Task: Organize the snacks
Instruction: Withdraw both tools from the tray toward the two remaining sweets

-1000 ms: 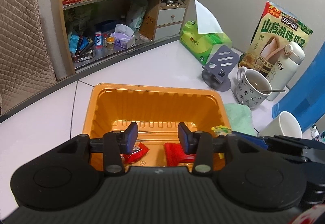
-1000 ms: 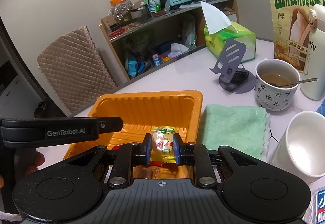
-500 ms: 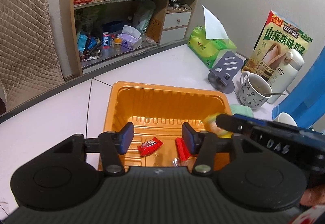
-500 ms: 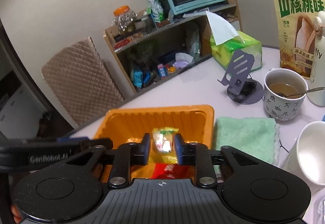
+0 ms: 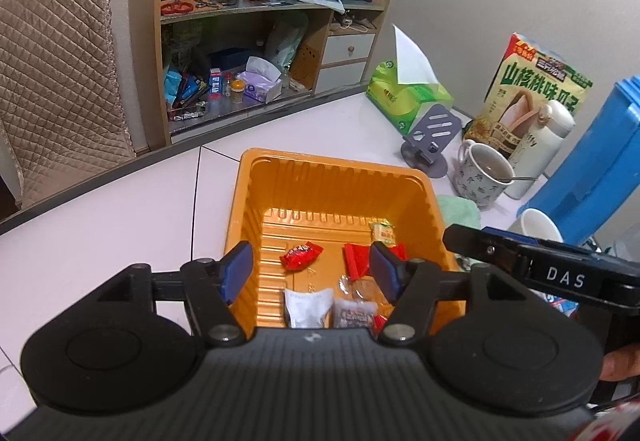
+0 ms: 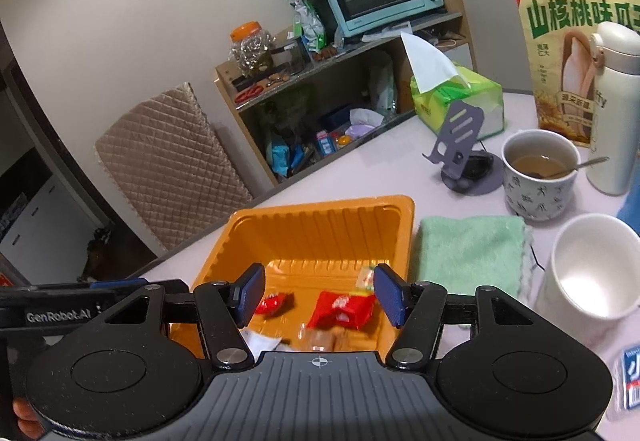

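Note:
An orange plastic tray [image 5: 332, 177] [image 6: 320, 229] sits on the white table and holds several wrapped snacks. Among them are a small red candy [image 5: 301, 255] [image 6: 273, 303], a larger red packet [image 6: 343, 310] [image 5: 354, 259], a yellow-green candy [image 5: 383, 232] [image 6: 365, 278] by the tray's right wall, and a white packet [image 5: 307, 306]. My left gripper [image 5: 310, 273] hangs above the tray's near end, its jaws opening with nothing pressed between them. My right gripper [image 6: 318, 293] hovers over the same tray, jaws opening, the yellow-green candy lying loose below its right finger.
A green cloth [image 6: 472, 253] lies right of the tray, with a white cup [image 6: 588, 265], a patterned mug with a spoon [image 6: 538, 177], a grey phone stand [image 6: 460, 137], a tissue box [image 6: 460, 97], a seed bag [image 6: 568, 41] and a white flask [image 6: 616, 105]. A blue bin [image 5: 600, 161] stands at right.
My right gripper let go of the yellow-green candy, which dropped into the tray. Both grippers opened wider and drew up and back from the tray.

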Available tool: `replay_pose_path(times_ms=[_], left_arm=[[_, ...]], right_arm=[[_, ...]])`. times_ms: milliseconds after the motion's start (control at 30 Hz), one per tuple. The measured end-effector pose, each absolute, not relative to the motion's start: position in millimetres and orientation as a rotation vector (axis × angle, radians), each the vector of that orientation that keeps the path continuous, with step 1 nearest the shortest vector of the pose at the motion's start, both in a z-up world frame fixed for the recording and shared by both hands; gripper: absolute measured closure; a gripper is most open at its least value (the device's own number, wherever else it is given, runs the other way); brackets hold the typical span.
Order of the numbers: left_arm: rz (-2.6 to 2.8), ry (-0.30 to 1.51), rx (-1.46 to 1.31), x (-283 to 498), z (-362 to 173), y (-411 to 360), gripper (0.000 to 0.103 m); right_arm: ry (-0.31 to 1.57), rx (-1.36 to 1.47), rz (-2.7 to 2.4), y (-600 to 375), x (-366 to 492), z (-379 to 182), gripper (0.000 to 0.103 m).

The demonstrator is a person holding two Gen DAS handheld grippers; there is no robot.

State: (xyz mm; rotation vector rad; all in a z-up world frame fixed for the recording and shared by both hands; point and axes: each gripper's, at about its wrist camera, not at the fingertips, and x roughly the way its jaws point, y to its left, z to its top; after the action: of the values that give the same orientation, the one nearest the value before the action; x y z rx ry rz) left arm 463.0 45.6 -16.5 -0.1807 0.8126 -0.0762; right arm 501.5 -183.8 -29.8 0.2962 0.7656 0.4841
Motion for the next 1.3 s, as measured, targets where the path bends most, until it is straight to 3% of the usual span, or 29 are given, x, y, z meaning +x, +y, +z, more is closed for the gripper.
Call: replay_pose_path(times_ms=[1300], left_arm=[[-0.014,0.747,-0.157,293,32,34,0.037]], right_arm=[[0.727,0.276,0.503,-218,350,28,0.037]])
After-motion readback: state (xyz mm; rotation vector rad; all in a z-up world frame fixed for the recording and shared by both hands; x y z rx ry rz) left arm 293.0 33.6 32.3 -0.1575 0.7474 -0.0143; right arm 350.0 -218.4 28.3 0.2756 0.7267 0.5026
